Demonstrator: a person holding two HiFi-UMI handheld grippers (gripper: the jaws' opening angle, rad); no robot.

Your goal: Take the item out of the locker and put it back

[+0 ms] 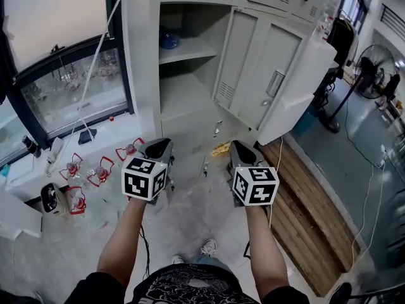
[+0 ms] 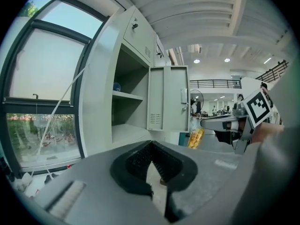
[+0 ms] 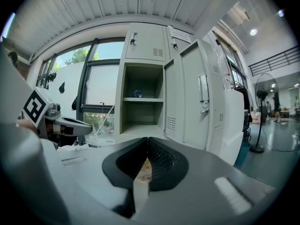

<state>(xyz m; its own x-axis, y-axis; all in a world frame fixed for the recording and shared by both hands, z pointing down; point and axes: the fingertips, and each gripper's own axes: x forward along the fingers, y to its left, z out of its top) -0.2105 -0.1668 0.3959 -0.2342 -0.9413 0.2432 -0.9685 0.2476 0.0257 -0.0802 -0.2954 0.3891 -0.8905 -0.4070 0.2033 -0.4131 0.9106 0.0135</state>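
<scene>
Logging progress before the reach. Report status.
Left gripper, right gripper: jaws together, empty, short of the locker. Blue item on upper shelf, untouched. Door open, nothing seen in the way.

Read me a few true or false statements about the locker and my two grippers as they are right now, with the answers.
1. The locker door stands open. True.
2. The blue item lies on the floor in front of the locker. False: it sits on the upper shelf inside.
3. The left gripper holds the blue item. False: its jaws are together with nothing between them.
4. The right gripper is shut and empty. True.
</scene>
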